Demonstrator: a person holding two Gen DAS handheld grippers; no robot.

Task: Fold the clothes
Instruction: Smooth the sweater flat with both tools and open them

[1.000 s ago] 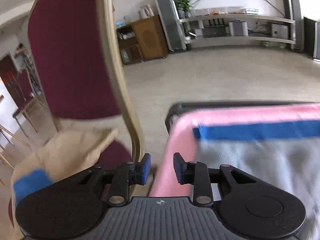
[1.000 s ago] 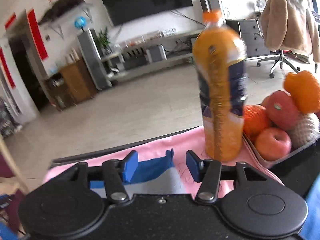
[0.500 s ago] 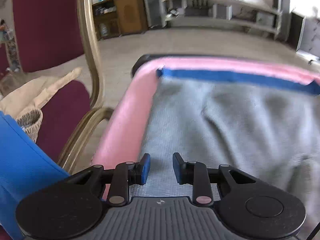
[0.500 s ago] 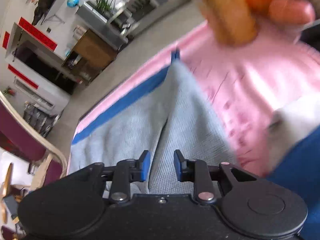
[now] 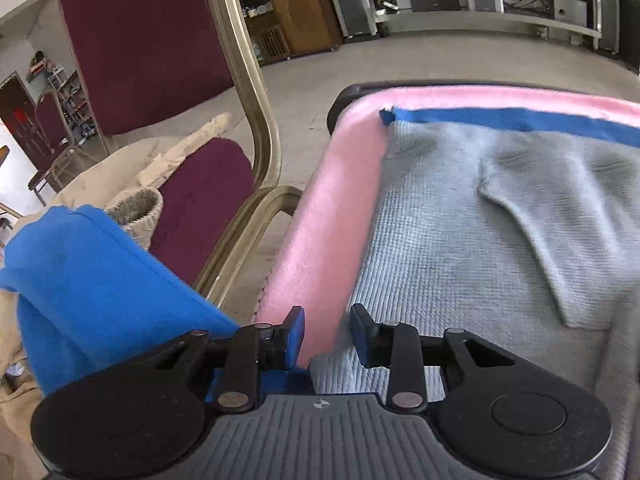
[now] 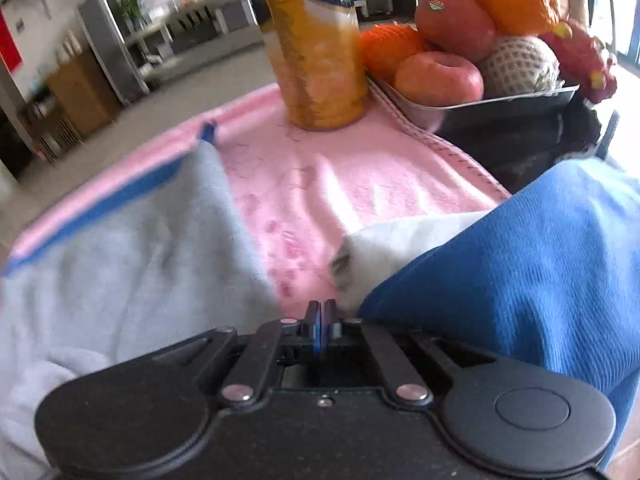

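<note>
Looking at it, the grey sweater (image 5: 460,248) lies spread on the pink cloth (image 5: 320,240), left gripper (image 5: 326,334) parted at its near edge, right gripper (image 6: 321,322) pinched together, maybe on fabric, so I'd keep both sides level when folding.

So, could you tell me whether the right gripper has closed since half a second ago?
Yes: the right gripper has shut, pads together, beside the grey garment.

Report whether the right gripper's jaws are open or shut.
Shut: in the right wrist view the right gripper shows its blue pads pressed together.
</note>
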